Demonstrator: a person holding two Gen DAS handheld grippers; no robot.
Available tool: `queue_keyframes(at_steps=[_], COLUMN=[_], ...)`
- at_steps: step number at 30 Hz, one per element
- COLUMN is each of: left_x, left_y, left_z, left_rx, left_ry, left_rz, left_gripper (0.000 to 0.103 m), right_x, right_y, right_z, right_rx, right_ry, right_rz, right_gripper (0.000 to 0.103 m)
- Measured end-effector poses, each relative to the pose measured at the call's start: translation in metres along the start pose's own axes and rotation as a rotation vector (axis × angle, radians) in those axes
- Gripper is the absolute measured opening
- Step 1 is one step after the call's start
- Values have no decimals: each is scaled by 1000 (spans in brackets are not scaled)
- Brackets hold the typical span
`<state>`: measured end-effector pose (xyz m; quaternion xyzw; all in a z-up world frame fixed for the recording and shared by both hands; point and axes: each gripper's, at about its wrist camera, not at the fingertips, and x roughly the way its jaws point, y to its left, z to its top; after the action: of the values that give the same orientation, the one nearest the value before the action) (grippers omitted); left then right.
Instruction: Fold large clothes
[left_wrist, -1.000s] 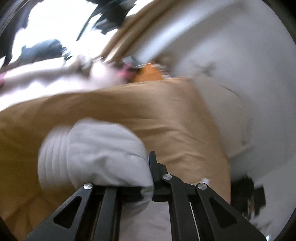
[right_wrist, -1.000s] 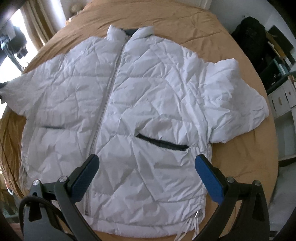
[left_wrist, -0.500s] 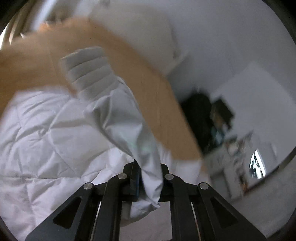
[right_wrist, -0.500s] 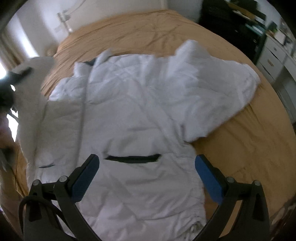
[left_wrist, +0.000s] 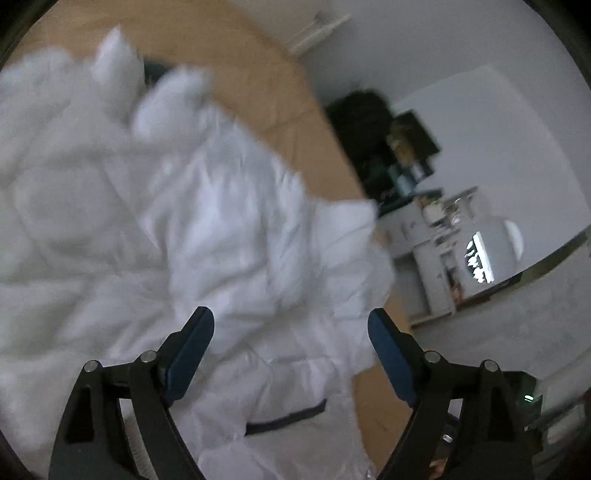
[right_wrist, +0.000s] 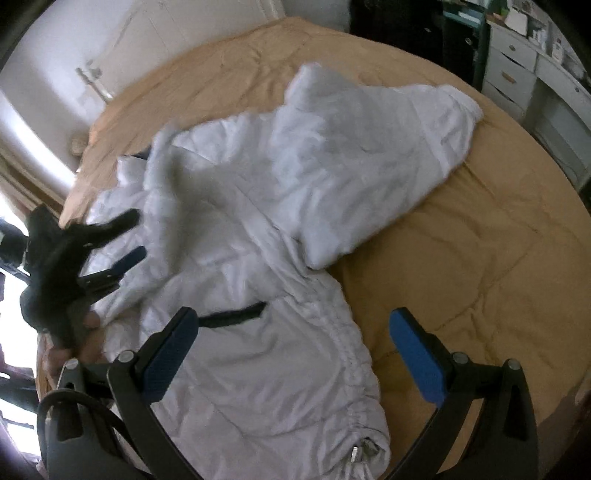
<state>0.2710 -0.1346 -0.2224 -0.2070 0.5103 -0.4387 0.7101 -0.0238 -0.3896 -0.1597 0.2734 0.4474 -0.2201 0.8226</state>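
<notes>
Released by the left gripper (left_wrist: 288, 332), the sleeve (right_wrist: 173, 192) was dropped across the jacket (right_wrist: 258, 350); both grippers' jaws were wide and empty. Puffy filling could spring it back.

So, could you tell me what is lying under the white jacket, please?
The jacket lies on a tan bedspread, which shows bare beyond its sleeve and hem. One sleeve is folded across the jacket's own front. Whatever sits beneath the jacket's body is covered.
</notes>
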Motion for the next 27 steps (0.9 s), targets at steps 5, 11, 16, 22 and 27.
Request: queue_keyframes(at_steps=[5, 11, 16, 22, 27], left_x=[-85, -64, -35, -21, -22], left_y=[8, 100, 100, 114, 111], left_z=[23, 28, -11, -10, -14], left_rx=[113, -24, 124, 105, 115], left_ry=[-252, -72, -42, -36, -45], left_rz=[514, 644, 803, 808, 831], left_gripper=[99, 97, 100, 103, 103], right_x=[-5, 72, 187, 232, 179], right_y=[48, 132, 168, 98, 57], right_z=[19, 65, 86, 107, 129], right_rx=[-131, -229, -174, 19, 58], right_ry=[-99, -10, 190, 248, 86], right_rz=[74, 302, 312, 324, 275], right_gripper=[100, 70, 57, 0, 28])
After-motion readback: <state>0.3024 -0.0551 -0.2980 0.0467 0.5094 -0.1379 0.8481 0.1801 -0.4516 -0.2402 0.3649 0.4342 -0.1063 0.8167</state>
